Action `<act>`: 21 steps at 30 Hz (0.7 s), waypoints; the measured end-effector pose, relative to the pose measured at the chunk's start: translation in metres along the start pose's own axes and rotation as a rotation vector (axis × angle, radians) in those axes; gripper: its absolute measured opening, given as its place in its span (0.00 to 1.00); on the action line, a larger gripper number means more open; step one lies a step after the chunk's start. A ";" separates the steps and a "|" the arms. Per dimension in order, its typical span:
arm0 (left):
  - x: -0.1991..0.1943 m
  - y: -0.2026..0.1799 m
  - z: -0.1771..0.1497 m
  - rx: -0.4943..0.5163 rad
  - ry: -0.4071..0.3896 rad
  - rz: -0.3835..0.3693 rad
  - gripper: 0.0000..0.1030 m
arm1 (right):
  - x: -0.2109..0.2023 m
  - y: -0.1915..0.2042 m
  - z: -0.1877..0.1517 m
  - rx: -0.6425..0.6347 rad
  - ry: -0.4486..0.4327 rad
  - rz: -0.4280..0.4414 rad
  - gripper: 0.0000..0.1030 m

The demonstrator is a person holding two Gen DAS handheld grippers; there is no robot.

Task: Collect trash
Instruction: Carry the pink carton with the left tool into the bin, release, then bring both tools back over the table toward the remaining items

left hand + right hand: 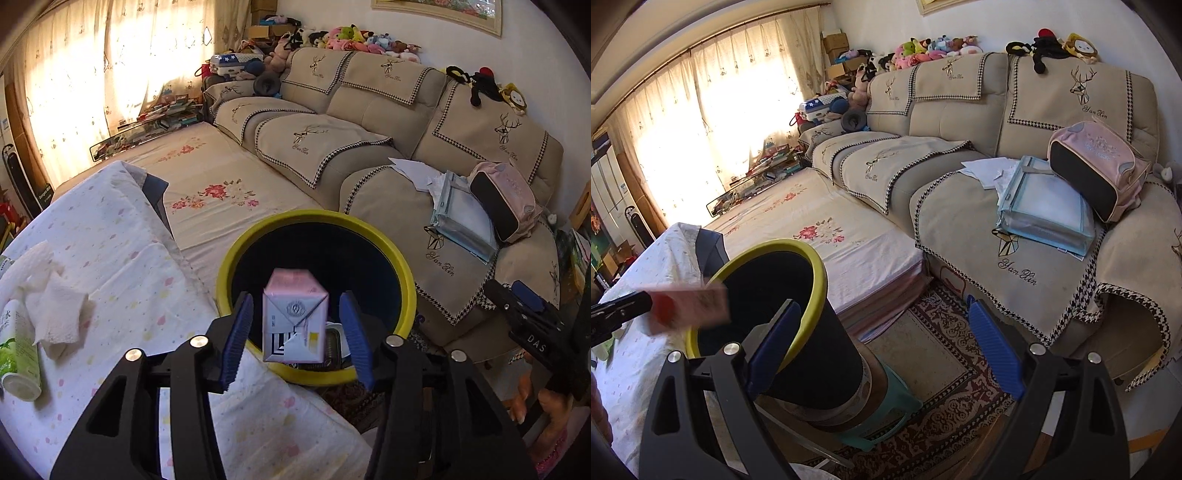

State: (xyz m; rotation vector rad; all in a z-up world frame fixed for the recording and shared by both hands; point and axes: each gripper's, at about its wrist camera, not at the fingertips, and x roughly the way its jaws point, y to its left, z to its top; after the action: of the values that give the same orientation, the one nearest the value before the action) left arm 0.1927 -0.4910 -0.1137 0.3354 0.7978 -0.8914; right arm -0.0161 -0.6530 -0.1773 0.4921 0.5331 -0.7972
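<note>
Lying at far left on the flowered tablecloth (122, 266), a green-labelled bottle (16, 354) and crumpled paper towel (48, 291) sit near each other, well left of the bin. At centre, the left gripper (295, 332) has its blue pads spread clear of a small pink-and-white carton (294, 319), loose above the yellow-rimmed black bin (402, 269). Right of it, the right gripper (884, 347) stands wide apart and empty, one pad beside the bin's rim, the beige sofa (960, 206) beyond.

Carton (294, 314) above bin (402, 258), beside table (122, 236)
</note>
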 end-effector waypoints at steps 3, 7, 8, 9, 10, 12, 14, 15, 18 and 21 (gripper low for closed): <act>-0.014 0.006 -0.002 -0.010 -0.030 0.002 0.52 | 0.004 0.001 0.000 0.002 0.009 -0.002 0.85; -0.054 0.017 -0.014 -0.026 -0.109 0.033 0.60 | 0.004 0.009 -0.001 -0.006 0.015 0.008 0.85; -0.066 0.021 -0.018 -0.033 -0.128 0.041 0.62 | 0.003 0.013 -0.002 -0.014 0.014 0.012 0.85; -0.078 0.026 -0.024 -0.043 -0.148 0.055 0.63 | 0.002 0.017 -0.002 -0.021 0.013 0.016 0.85; -0.091 0.032 -0.030 -0.052 -0.161 0.063 0.64 | 0.001 0.022 -0.002 -0.032 0.013 0.023 0.85; -0.115 0.046 -0.044 -0.079 -0.184 0.087 0.66 | -0.002 0.033 -0.004 -0.052 0.013 0.036 0.85; -0.139 0.062 -0.059 -0.117 -0.210 0.119 0.68 | -0.006 0.046 -0.006 -0.075 0.013 0.052 0.85; -0.153 0.071 -0.068 -0.141 -0.224 0.138 0.70 | -0.007 0.052 -0.007 -0.087 0.013 0.058 0.85; -0.186 0.097 -0.097 -0.210 -0.252 0.201 0.75 | -0.013 0.076 -0.010 -0.128 0.016 0.093 0.85; -0.215 0.123 -0.127 -0.278 -0.272 0.276 0.77 | -0.019 0.103 -0.014 -0.175 0.024 0.134 0.85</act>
State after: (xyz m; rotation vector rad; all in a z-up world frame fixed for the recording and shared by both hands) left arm 0.1503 -0.2236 -0.0468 0.0730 0.5952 -0.5434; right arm 0.0484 -0.5728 -0.1544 0.3718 0.5800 -0.6116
